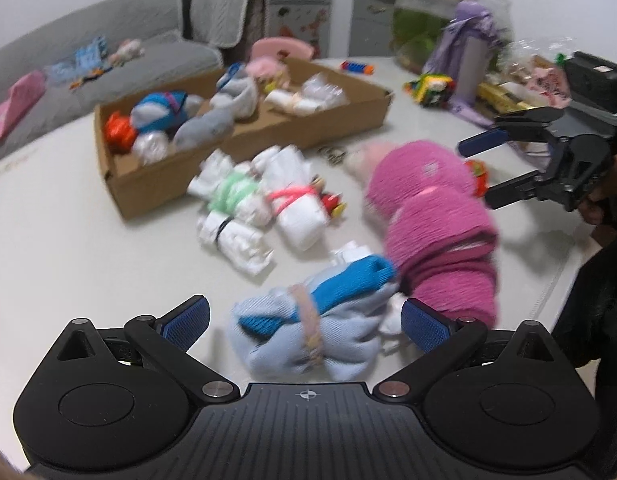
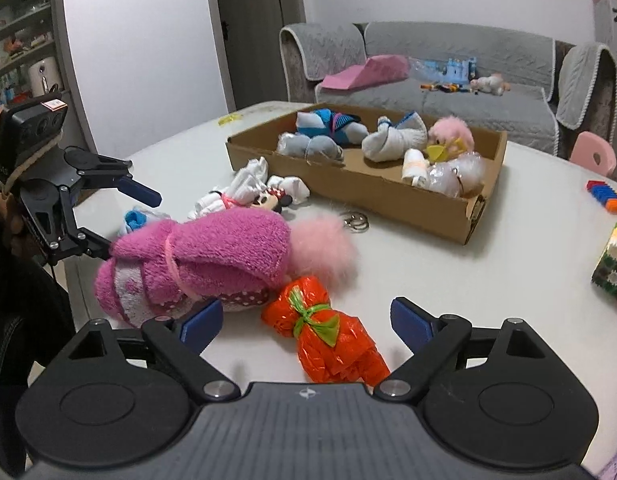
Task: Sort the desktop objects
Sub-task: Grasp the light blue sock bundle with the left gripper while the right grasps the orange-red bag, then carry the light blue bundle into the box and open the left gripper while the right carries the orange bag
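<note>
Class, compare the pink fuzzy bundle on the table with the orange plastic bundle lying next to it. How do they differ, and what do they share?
The pink fuzzy bundle is soft towelling; the orange plastic bundle is shiny crinkled film. The pink one is clearly bigger. A thin pink band ties the pink one; a green bow ties the orange one. Both lie on the white table, outside the cardboard box.

On my table point(image 2: 448, 280) I count one cardboard box point(image 2: 388, 196), one pink sock bundle point(image 2: 196, 264), one orange bag bundle point(image 2: 328, 332), one blue sock bundle point(image 1: 320, 328) and three white sock bundles point(image 1: 232, 196).
</note>
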### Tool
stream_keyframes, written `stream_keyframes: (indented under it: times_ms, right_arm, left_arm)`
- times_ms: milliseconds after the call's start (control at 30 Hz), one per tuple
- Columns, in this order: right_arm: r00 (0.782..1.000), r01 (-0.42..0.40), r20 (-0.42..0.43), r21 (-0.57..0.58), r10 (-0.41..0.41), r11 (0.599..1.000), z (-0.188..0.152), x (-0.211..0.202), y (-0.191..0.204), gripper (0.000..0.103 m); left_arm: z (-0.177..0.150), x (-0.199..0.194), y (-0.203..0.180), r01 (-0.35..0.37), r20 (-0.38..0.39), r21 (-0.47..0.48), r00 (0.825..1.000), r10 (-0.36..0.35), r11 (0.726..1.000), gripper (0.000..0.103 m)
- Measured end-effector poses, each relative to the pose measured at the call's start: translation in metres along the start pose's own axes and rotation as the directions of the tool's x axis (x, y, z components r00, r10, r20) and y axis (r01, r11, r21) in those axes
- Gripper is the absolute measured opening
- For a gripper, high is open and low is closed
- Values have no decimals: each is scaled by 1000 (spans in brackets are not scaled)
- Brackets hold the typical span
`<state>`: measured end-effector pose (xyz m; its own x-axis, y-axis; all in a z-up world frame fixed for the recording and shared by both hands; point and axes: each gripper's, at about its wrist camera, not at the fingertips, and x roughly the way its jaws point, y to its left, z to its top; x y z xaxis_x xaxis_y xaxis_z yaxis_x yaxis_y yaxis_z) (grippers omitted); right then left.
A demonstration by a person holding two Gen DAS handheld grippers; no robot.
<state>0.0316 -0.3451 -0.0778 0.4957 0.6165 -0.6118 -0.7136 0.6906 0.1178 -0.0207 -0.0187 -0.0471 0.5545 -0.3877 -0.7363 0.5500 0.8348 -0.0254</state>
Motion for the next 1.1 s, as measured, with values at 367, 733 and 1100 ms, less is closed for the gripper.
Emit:
stream_keyframes:
  times_ms: [367, 733, 1100]
  right_arm:
    - [999, -10, -48, 10, 10, 1000, -25, -5, 0, 51]
    - [998, -17, -54, 15, 18, 1000, -23, -5, 0, 39]
    - [998, -18, -56, 24, 19, 1000, -24, -5, 0, 32]
  left_arm:
    - [-4, 6, 8, 11, -20, -73, 1000, -12, 997, 103]
    - [-10, -7, 22, -23, 4, -155, 1000, 24, 988, 89]
    - [-8, -10, 35, -60, 28, -215, 997, 68, 975, 71]
